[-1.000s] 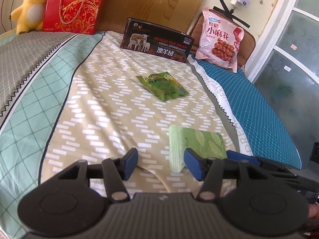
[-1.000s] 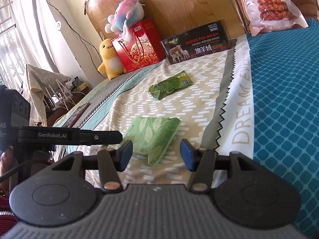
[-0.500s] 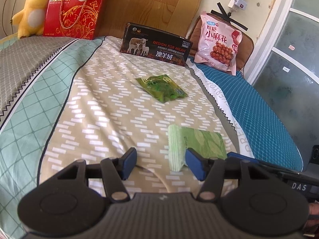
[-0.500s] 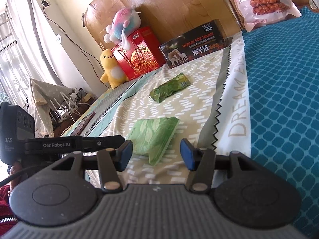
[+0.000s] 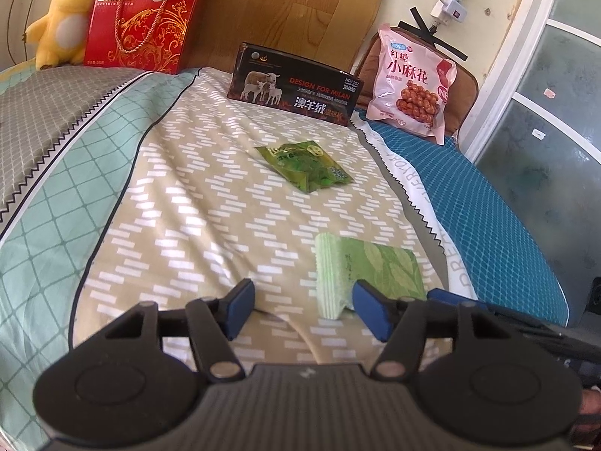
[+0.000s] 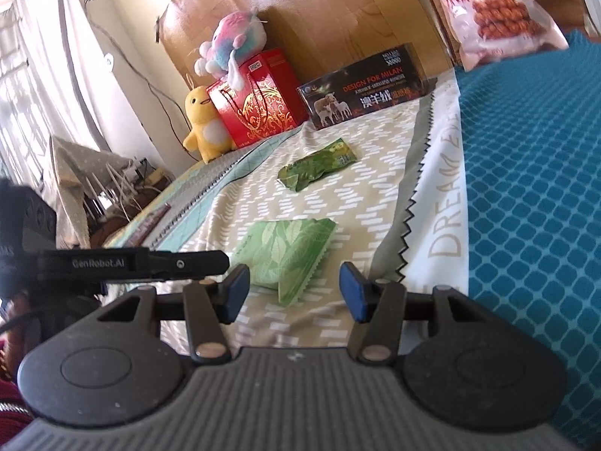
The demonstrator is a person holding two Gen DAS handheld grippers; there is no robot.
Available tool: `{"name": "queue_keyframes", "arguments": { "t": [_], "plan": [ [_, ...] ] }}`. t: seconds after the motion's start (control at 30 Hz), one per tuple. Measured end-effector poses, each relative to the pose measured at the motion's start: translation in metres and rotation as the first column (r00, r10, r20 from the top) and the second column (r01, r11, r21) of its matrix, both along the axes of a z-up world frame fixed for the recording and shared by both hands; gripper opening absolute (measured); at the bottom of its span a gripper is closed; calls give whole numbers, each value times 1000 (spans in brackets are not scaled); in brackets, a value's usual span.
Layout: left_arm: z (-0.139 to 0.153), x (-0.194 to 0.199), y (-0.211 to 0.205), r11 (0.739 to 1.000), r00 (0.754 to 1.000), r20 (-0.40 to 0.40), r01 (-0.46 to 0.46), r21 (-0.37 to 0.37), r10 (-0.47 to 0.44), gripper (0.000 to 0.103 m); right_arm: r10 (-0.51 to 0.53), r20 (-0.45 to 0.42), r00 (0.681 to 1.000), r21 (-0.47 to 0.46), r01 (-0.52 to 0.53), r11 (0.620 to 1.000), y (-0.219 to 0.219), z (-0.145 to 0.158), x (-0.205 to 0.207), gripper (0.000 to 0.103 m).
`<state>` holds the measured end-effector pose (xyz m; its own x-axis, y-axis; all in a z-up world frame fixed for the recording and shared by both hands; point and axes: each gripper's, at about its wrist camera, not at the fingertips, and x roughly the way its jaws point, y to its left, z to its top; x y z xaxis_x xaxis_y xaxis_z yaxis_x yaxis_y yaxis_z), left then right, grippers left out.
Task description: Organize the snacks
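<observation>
Two green snack packets lie on the beige patterned bedspread [image 5: 195, 203], well apart from each other. The pale leaf-print packet [image 5: 370, 268] sits nearest, flat on the cloth, and both tools are gathered around it. The left gripper [image 5: 300, 310] hovers low with its blue fingers spread wide and nothing between them; the packet's crimped end lies just ahead of its right finger. The right gripper [image 6: 295, 293] is likewise spread and empty, and from its own camera the leaf-print packet [image 6: 289, 253] lies straight ahead, roughly centred between the fingers, which suggests this hand is lined up to pinch the packet's near edge. Whether either finger already touches the wrapper is hard to tell, since the fisheye flattens the gap.

Farther up the bed lies the darker green packet [image 5: 306, 165], slightly crumpled and untouched. Against the wooden headboard [image 5: 285, 11] stand the larger items: a red biscuit box [image 5: 141, 22] beside a yellow plush duck [image 5: 62, 24], a black carton [image 5: 296, 84] propped upright, and a pink bag of twisted snacks [image 5: 411, 82] leaning on a brown cushion [image 5: 464, 86]. They look like the tidy row where the loose packets belong, so the sorting seems barely begun. A thin foil wrapper will probably slide or buckle on the soft bedding, so a low pinch at the edge seems wise.
</observation>
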<state>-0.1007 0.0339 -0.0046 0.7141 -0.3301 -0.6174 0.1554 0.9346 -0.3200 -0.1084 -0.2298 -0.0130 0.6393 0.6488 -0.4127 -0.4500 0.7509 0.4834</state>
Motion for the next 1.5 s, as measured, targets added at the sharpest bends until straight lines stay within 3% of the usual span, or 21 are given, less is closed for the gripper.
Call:
{"name": "queue_keyframes", "arguments": {
  "t": [0.27, 0.43, 0.53, 0.63, 0.73, 0.83, 1.1, 1.27, 1.37, 1.5],
  "plan": [
    [-2, 2, -2, 1000, 1000, 20, 15, -11, -15, 70, 18, 113, 993, -173, 2, 985, 21, 2, -8, 56],
    [-3, 6, -7, 999, 999, 33, 43, -5, -43, 81, 21, 141, 990, -208, 9, 978, 25, 1, -5, 56],
    [-3, 10, -11, 998, 998, 43, 51, 21, -52, 79, 21, 158, 987, -230, 16, 973, 29, 1, -4, 54],
    [-1, 19, -11, 998, 998, 46, 50, 37, -52, 62, 17, 176, 984, -254, 29, 967, 33, 2, 0, 44],
    [0, 35, -6, 998, 997, 33, 64, 2, -64, 55, 9, 190, 982, -257, 40, 966, 35, 1, 6, 42],
    [0, 48, -8, 998, 997, 37, 63, -20, -62, 55, 5, 204, 979, -255, 48, 966, 36, 0, 11, 42],
    [-9, 42, -22, 996, 986, 142, 83, 42, -88, 70, -7, 248, 969, -227, 64, 972, 37, -5, 11, 46],
    [-1, 35, -7, 996, 983, 162, 87, -17, -83, 68, -31, 255, 967, -212, 87, 973, 35, -6, 8, 47],
    [18, 28, 6, 1000, 967, 254, 18, 21, -22, 69, -52, 252, 966, -204, 106, 973, 32, -6, 8, 47],
    [23, 44, 26, 994, 969, 234, -92, 58, 76, 69, -55, 252, 966, -203, 108, 973, 32, -6, 8, 48]
  ]
}}
